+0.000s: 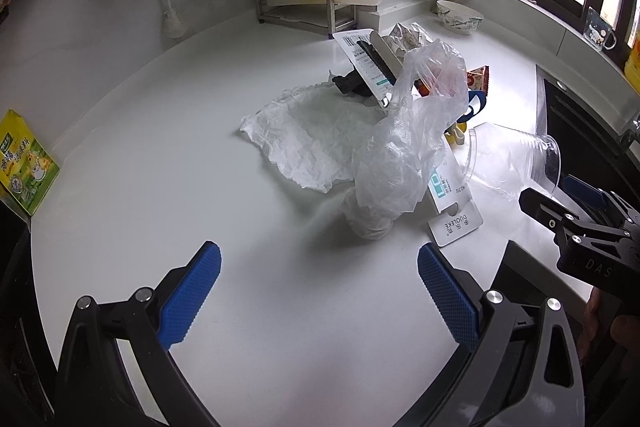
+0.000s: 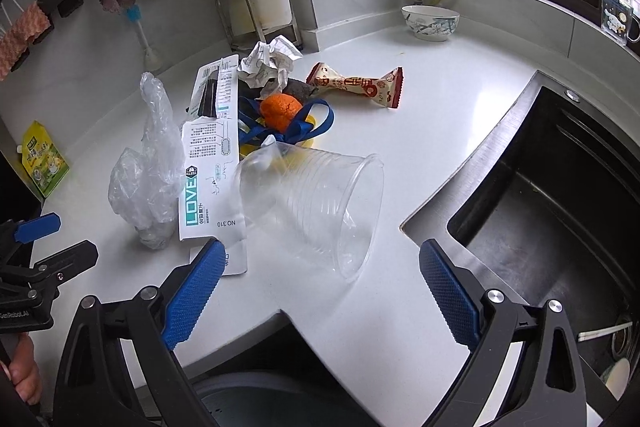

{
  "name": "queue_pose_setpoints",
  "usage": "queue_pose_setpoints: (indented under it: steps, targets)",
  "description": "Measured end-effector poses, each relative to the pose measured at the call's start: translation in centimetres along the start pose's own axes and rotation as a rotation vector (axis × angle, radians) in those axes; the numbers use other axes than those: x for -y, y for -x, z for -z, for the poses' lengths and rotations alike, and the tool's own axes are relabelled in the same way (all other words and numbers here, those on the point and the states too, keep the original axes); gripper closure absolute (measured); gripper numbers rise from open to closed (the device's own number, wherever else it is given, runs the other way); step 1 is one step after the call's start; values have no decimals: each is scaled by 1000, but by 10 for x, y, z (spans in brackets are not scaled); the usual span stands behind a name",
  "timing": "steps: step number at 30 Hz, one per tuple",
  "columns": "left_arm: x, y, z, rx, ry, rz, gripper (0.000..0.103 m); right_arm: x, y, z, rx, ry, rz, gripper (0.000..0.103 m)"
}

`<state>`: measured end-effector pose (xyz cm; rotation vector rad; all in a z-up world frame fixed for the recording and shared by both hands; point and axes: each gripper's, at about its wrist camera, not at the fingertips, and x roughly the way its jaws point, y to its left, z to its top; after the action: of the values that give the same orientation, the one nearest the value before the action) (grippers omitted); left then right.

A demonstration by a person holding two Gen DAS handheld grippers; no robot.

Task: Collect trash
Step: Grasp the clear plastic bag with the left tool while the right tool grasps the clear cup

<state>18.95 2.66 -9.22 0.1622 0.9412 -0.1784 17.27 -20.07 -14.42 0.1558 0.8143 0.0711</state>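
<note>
With both our left claw (image 1: 319, 289) and right claw (image 2: 320, 289) gaping empty, we judge the clear ribbed plastic cup (image 2: 316, 205), toppled mid-frame on the white bench (image 2: 432, 115), light and crushable, best pinched gently at its rim.

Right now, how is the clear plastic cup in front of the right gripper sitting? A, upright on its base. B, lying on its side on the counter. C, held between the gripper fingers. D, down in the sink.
B: the clear plastic cup lies tipped on its side on the white counter, ahead of the open right gripper.
</note>
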Motion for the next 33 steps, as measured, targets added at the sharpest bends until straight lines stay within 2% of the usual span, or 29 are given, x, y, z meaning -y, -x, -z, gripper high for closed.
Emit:
queue_pose_setpoints:
  steps: [7,12,19,22,24,25,33]
  targets:
    - [-5,-7,0,-7,2,6,6,-6,-8,-7,20,15,-30,12]
    - [-5,-9,-1,-8,4,14,6,-8,-14,-12,5,26,-39,34]
    - [-5,-14,-3,-10,11,27,6,-8,-19,-17,-10,20,-73,58]
    - [-3,-14,-6,-1,14,35,6,-8,-18,-19,-4,16,-94,75]
    - [-1,-14,-8,9,14,42,6,-9,-17,-19,-10,19,-102,94]
    - [0,-14,-10,15,14,48,6,-9,-17,-19,-10,16,-107,98]
    - [14,-24,-21,51,-2,77,6,1,-3,-14,16,-36,-95,99]
